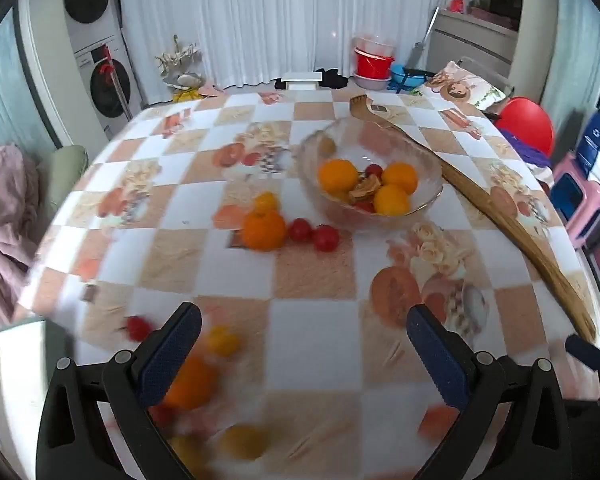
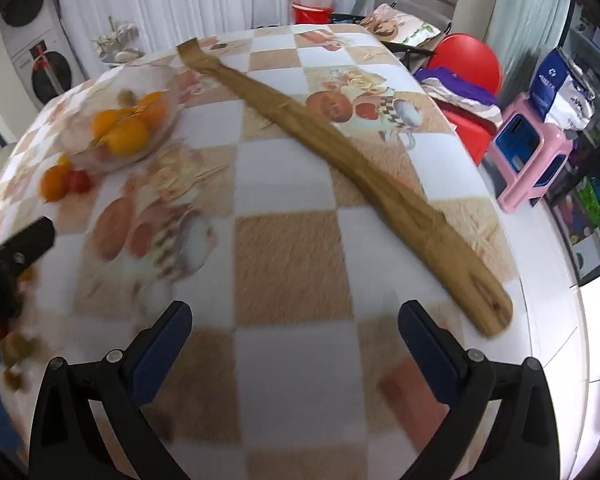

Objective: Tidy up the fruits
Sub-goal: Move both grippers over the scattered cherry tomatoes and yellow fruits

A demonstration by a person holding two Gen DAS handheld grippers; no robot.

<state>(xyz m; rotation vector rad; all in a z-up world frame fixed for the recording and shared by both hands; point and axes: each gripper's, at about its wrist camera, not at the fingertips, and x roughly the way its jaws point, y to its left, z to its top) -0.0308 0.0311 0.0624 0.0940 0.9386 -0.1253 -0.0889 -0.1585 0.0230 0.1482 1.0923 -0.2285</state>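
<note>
- Take the clear glass bowl (image 1: 370,176) as your landmark: it already holds three round oranges (image 1: 337,175) with a few small red tomatoes and a dried-looking slice among them, so the sorting looks partly done.
- Just on the near-left side of the bowl, a loose orange tangerine (image 1: 263,229) sits on the checked fruit-print tablecloth (image 1: 312,344), with a small yellow fruit (image 1: 266,201) touching its far side and two red cherry tomatoes (image 1: 314,234) right beside it.
- Further from the bowl, close under your left gripper (image 1: 304,354), more fruit lies blurred: another orange (image 1: 190,386), a yellow piece (image 1: 222,340), a red tomatoes (image 1: 137,327).
- Your left gripper has its jaws spread wide with nothing between them; your right gripper (image 2: 296,354) is likewise spread and empty, above bare cloth on the bowl's right.
- The long curved wooden backscratcher (image 2: 340,152) lies just past the bowl's right rim; keep clear of it.
- You seem to be between picks. The next move probably calls for lowering the left gripper over the nearest blurred orange, closing gently, then carrying it to the bowl.
</note>
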